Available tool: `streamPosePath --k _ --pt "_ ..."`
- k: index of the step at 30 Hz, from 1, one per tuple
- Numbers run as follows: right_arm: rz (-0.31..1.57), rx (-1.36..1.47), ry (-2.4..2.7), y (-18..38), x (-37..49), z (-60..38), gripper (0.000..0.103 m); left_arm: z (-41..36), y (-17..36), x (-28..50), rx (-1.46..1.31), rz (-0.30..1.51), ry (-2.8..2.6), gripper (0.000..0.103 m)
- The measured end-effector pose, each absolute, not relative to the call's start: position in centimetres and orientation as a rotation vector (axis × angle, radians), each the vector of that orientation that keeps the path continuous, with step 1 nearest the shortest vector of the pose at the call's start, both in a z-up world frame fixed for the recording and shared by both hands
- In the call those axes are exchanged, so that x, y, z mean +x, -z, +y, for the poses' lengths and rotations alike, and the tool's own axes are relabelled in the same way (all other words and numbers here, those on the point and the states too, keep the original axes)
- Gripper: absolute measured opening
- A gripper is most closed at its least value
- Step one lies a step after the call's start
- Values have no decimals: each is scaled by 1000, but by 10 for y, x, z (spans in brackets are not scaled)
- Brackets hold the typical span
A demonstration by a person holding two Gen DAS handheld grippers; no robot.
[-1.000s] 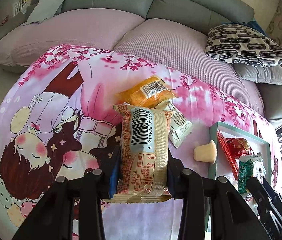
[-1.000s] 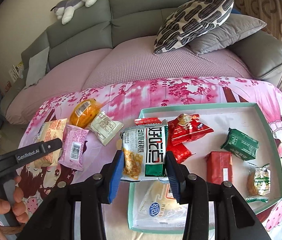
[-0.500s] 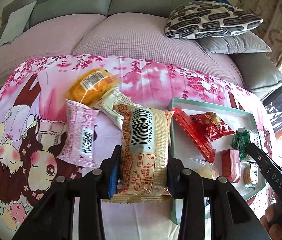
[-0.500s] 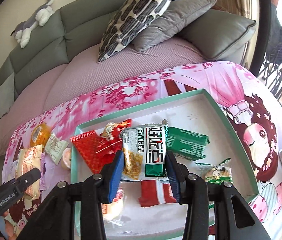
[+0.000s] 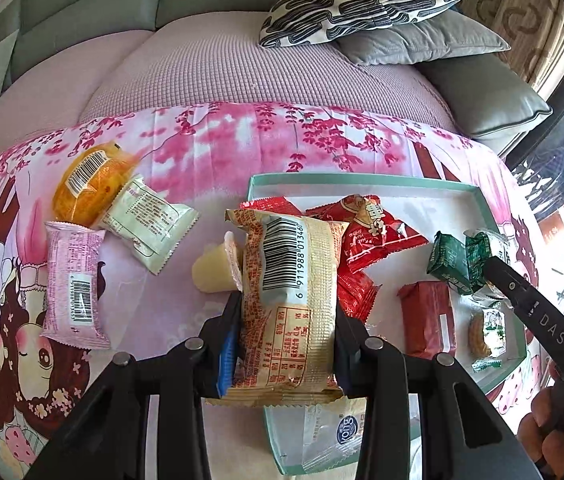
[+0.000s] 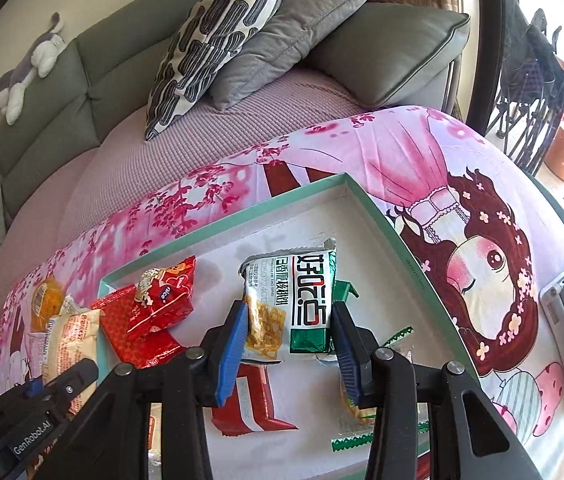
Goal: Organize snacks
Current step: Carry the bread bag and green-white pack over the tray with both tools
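A home living room: grey sofa [image 6: 62, 92], cushions [image 5: 361, 0], plush toy [image 6: 28, 68].

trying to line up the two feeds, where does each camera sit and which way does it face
Left wrist: on the left gripper, angled down at its beige barcode snack packet above the teal-rimmed tray; the right gripper's finger and fingertips show.
Right wrist: on the right gripper, angled down over the tray at its white-and-green snack packet; the left gripper's finger shows lower left.
Shared: tray, red packets, patterned cushion.

free: tray [image 6: 385, 216] far corner bare | blocked: red packets [image 6: 150, 320] crowd left
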State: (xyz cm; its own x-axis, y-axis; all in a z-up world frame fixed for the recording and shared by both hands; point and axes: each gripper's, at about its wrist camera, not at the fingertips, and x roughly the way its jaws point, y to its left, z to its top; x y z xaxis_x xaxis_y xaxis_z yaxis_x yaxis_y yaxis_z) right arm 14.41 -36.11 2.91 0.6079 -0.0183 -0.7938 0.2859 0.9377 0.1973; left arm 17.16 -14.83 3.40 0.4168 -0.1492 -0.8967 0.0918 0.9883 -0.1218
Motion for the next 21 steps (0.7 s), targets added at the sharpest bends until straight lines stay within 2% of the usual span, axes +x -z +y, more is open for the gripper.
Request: streamPosePath --k 21 --pt "943 242 152 -14 153 -340 45 -175 7 175 -11 1221 204 40"
